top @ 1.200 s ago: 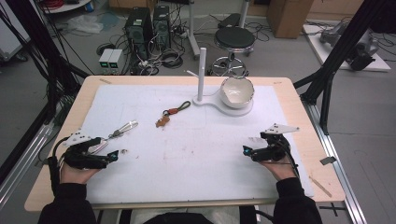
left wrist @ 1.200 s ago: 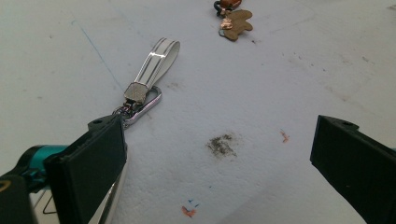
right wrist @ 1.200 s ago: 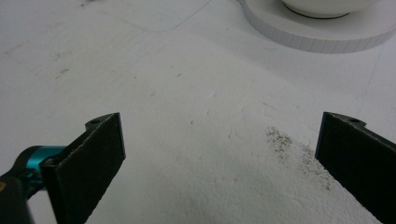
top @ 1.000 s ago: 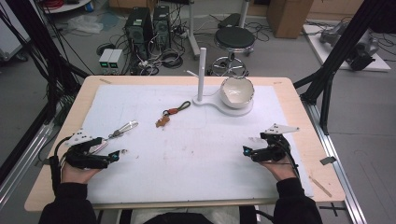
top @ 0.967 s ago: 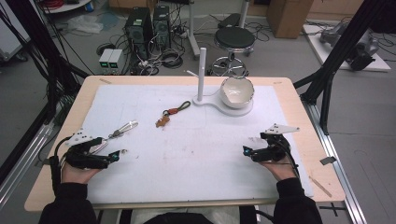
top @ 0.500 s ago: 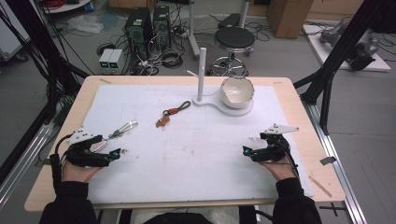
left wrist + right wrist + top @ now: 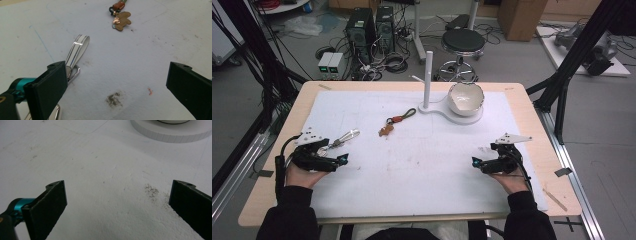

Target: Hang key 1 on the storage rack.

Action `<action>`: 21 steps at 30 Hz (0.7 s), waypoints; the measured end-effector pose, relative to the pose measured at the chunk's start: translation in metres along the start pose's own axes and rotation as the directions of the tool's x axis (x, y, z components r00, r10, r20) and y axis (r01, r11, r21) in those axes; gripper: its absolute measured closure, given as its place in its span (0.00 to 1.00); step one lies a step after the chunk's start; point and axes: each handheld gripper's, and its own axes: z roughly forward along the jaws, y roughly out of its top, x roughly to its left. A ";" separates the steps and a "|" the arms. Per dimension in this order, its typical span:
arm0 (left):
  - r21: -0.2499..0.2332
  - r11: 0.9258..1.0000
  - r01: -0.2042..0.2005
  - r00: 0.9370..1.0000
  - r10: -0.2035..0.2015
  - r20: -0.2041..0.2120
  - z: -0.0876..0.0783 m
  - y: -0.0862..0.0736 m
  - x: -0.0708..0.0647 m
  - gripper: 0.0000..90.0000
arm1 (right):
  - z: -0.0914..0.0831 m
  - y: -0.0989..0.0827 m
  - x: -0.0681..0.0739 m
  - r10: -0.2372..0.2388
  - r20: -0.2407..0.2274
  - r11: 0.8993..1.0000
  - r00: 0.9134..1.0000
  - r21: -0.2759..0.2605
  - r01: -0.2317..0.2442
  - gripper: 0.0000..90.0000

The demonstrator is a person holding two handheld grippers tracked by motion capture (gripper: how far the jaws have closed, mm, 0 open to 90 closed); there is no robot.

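**Still at the start: both tongs open, the silver key strap just ahead of your left**

Plainly, you had nothing in either hand at this moment. Your left tongs (image 7: 343,159) rested low at the near left of the counter (image 7: 522,107), jaws spread wide apart, as the left gripper view showed with bare white mat (image 7: 437,155) between them. The nearest thing to them was the silver strap with its metal clip (image 7: 75,56): it lay flat on the mat just beside the left-hand jaw in that view, the clip end partly hidden behind the jaw, the looped end pointing away. Farther off, toward the middle of the mat, lay the brown keychain with a gingerbread-shaped charm (image 7: 121,20), well apart from the strap.

Your right tongs (image 7: 475,162) sat at the near right, jaws equally wide and closed on nothing. Ahead of them stood the white stand (image 7: 428,75) with its round base, and the white bowl (image 7: 465,97) on that base.

I judged the step in hand to be the approach, before any grasp. The next move called for swinging your left tongs a little toward the strap, so that it sat between the jaws and not outside one. Since it lay flat, you would need to come down low and close on the clip or the doubled band.
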 end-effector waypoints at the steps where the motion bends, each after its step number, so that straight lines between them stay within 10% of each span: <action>1: 0.000 1.000 -0.004 1.000 0.004 0.007 0.001 0.002 -0.001 0.05 | 0.000 0.000 0.000 -0.001 0.001 1.000 1.000 -0.001 0.001 0.01; 21: 0.028 0.998 -0.060 0.996 0.058 0.070 0.031 0.047 -0.007 0.05 | 0.001 -0.001 0.001 -0.012 0.005 1.000 1.000 0.009 0.012 0.01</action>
